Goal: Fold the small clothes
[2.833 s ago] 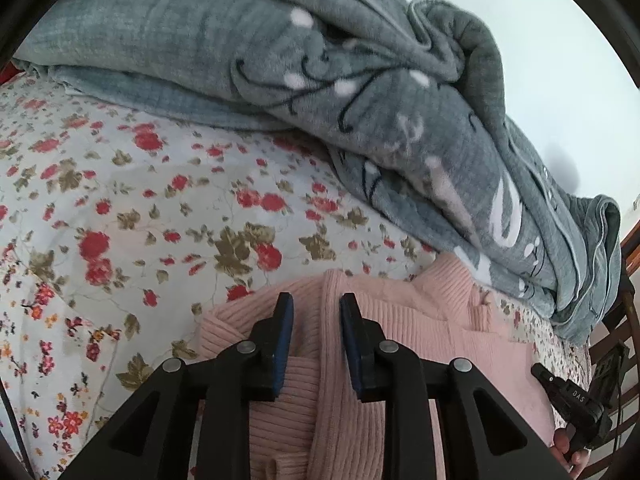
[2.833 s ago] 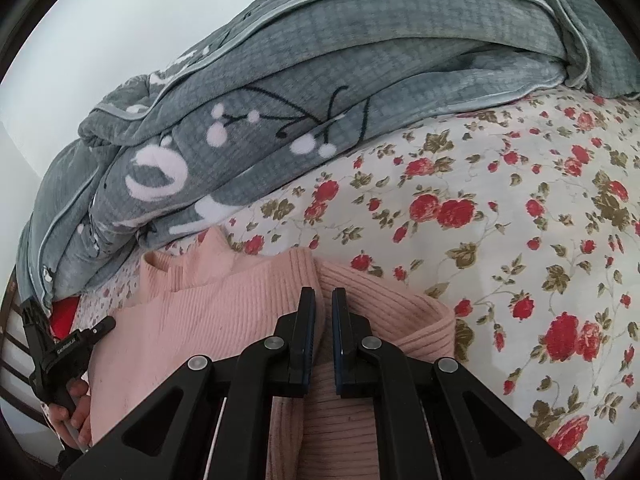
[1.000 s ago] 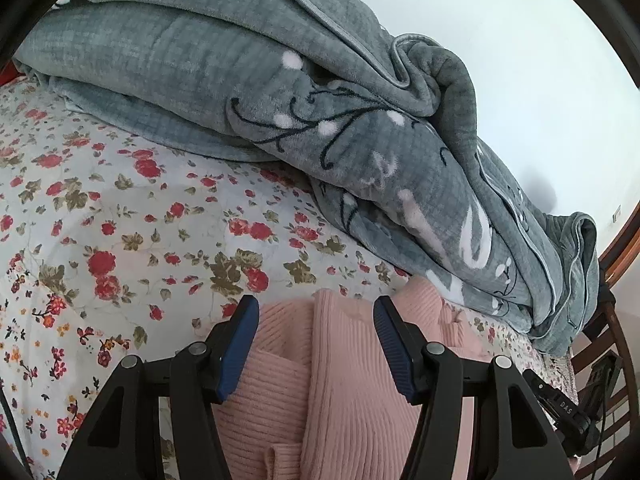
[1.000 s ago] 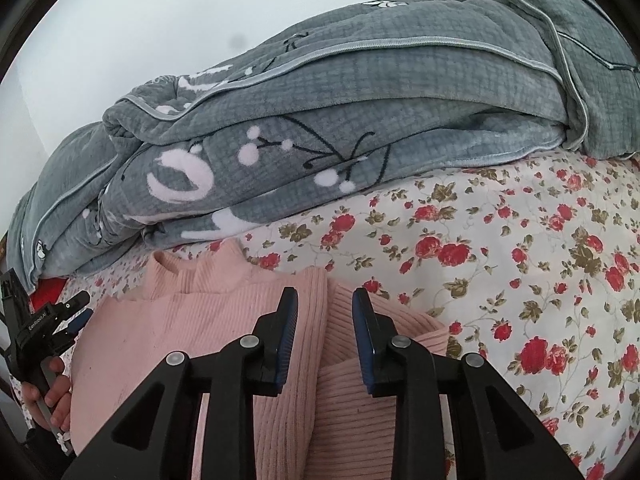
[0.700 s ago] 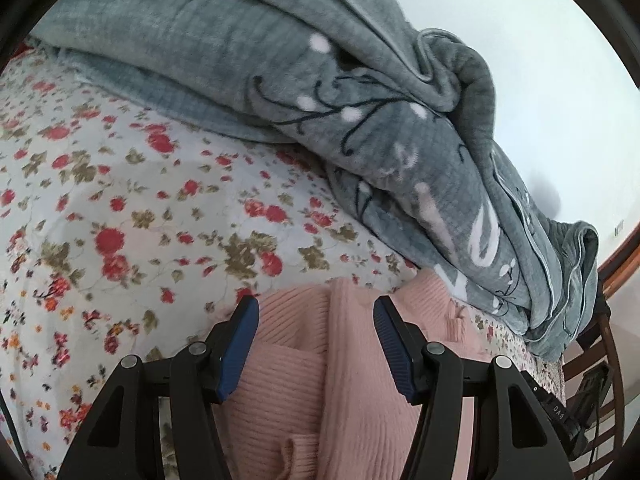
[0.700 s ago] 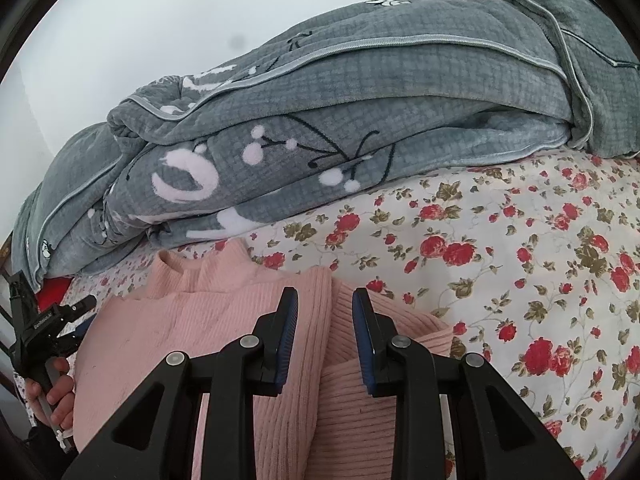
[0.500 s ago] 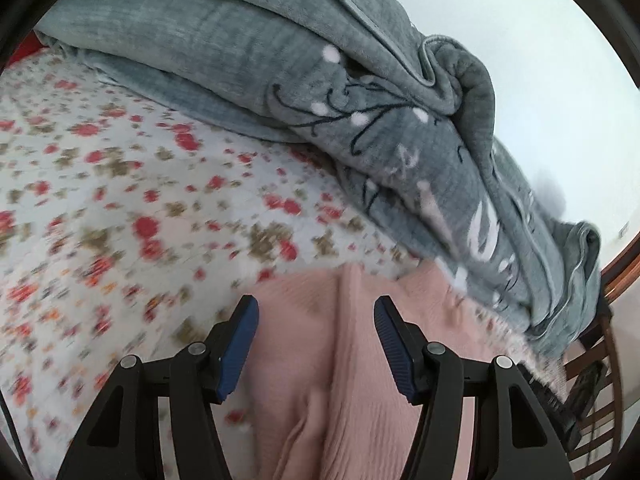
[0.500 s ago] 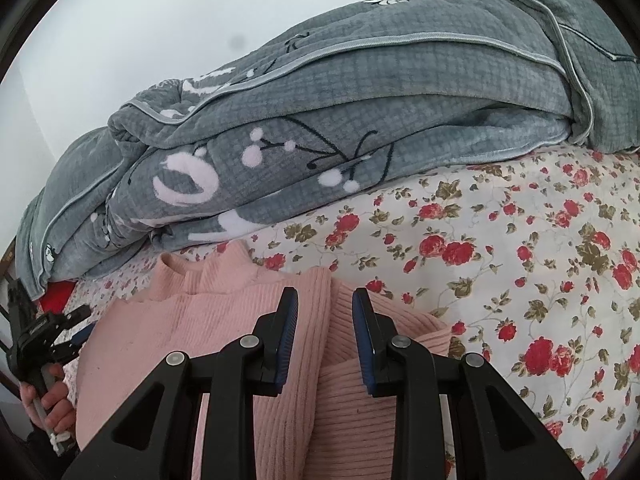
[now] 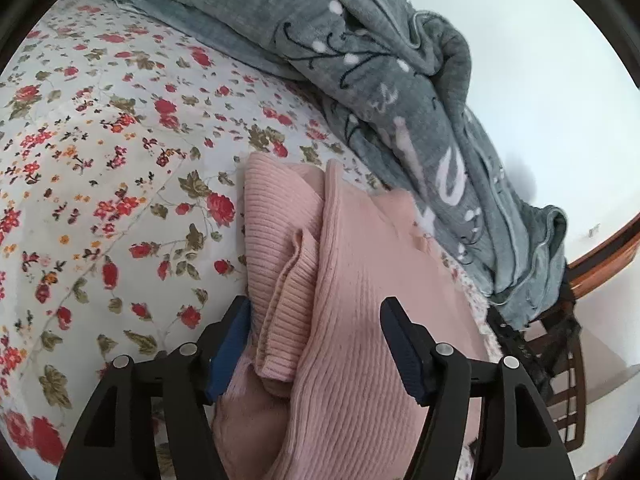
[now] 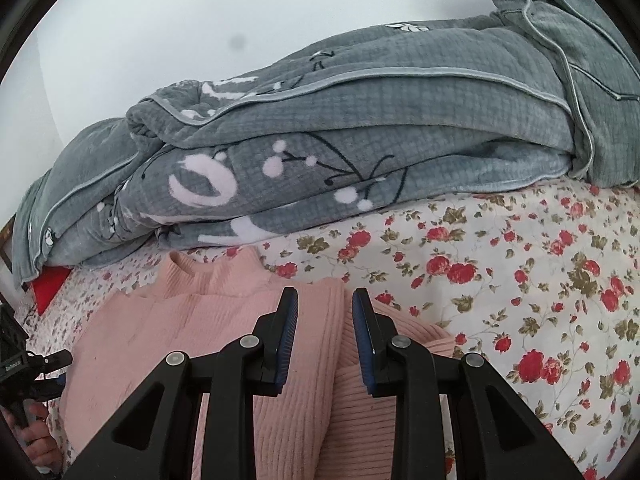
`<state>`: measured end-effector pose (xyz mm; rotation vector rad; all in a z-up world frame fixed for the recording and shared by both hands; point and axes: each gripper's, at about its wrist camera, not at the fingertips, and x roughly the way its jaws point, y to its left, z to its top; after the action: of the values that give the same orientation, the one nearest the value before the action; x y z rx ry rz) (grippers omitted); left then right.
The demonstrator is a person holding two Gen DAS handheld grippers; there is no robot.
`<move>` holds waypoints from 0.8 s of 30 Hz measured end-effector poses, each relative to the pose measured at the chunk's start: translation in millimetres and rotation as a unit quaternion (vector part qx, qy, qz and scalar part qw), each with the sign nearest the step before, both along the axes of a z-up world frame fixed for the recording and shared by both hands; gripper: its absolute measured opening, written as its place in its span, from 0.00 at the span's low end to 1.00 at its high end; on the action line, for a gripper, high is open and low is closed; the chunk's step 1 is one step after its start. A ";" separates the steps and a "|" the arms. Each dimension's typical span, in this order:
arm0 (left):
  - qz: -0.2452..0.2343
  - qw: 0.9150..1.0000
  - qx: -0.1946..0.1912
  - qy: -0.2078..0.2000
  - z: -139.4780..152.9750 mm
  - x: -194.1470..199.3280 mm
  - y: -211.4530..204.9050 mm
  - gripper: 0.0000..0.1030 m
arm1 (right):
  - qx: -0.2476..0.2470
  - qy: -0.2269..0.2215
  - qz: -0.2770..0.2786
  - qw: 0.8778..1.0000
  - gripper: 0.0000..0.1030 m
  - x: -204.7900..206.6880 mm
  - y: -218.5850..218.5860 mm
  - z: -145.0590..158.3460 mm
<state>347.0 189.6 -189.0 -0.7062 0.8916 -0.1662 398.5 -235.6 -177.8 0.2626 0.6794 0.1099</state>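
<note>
A pink ribbed sweater (image 9: 352, 280) lies on the flowered bed sheet (image 9: 100, 152), with one sleeve (image 9: 280, 312) folded in over the body. My left gripper (image 9: 316, 304) hangs low over it. Its jaws are opening wide, and the folded sleeve and part of the body lie between them without being pinched. In the right wrist view the sweater (image 10: 168, 320) shows its collar toward the blanket. My right gripper (image 10: 325, 292) stands open over a raised fold edge, its pads clear of the cloth. My left gripper (image 10: 40, 364) and the hand (image 10: 36, 440) holding it show at that view's far left edge.
A bulky grey blanket (image 10: 360, 140) with white patterns is piled along the far side of the bed, right behind the sweater. A red item (image 10: 50, 284) peeks out under its end. Dark wooden furniture (image 9: 568, 352) stands past the bed's edge. Bare sheet (image 10: 540, 280) stretches to the right.
The left gripper has slid along the sweater and rolled, and its jaws have spread a little wider around the folded sleeve. The right gripper has stayed put with the same gap.
</note>
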 end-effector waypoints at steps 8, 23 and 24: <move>-0.007 0.998 0.042 -0.035 -3.0 4.5 -11.8 0.66 | -0.017 -0.018 -0.004 1.000 0.27 -5.1 5.3 6.5; 0.010 0.998 -0.018 -0.051 -12.4 1.1 6.5 0.28 | -0.090 0.008 0.080 0.993 0.40 -57.8 96.4 38.0; 0.007 0.998 -0.023 -0.050 -12.8 1.8 6.6 0.29 | -0.086 0.021 0.084 0.992 0.40 -60.1 102.2 32.1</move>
<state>348.8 196.2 -201.8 -0.7410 0.7883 -0.2088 338.5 -133.4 -145.7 0.0407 0.7486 0.2062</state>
